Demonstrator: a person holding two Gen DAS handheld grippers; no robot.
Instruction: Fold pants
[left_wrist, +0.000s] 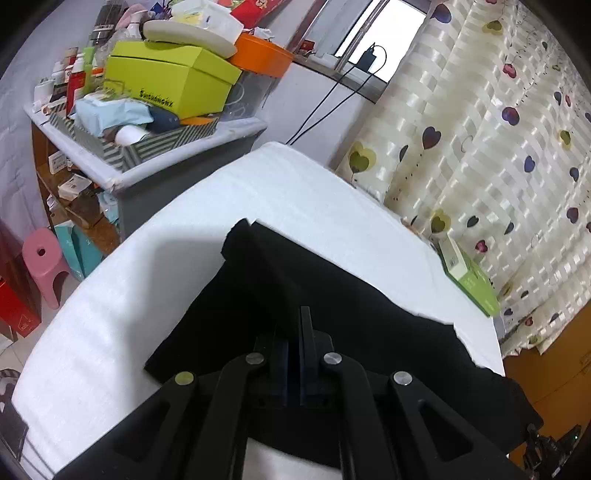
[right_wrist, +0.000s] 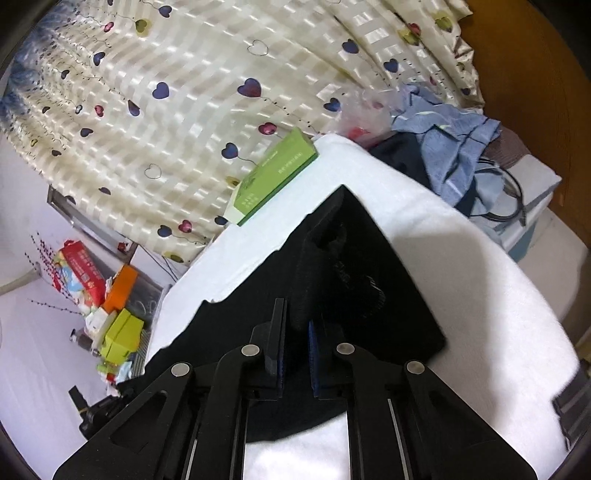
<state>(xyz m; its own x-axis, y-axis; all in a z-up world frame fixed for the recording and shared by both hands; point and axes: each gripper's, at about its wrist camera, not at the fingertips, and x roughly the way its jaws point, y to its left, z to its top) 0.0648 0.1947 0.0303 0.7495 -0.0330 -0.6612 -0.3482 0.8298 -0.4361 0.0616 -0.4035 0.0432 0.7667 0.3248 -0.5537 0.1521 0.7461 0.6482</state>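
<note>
Black pants lie across a white padded table, and both grippers hold the near part raised. My left gripper is shut on the pants, its fingers almost touching with dark cloth between the blue pads. From there the fabric runs away to a far corner near the table's middle. In the right wrist view the pants taper to a point toward the far edge. My right gripper is shut on a thick bunched fold of the pants, which bulges up between its fingers. White table shows under the near hem.
A green box lies at the table's far edge by the heart-print curtain. A cluttered shelf unit and a pink stool stand to the left. Blue clothes and cables are piled beyond the right end.
</note>
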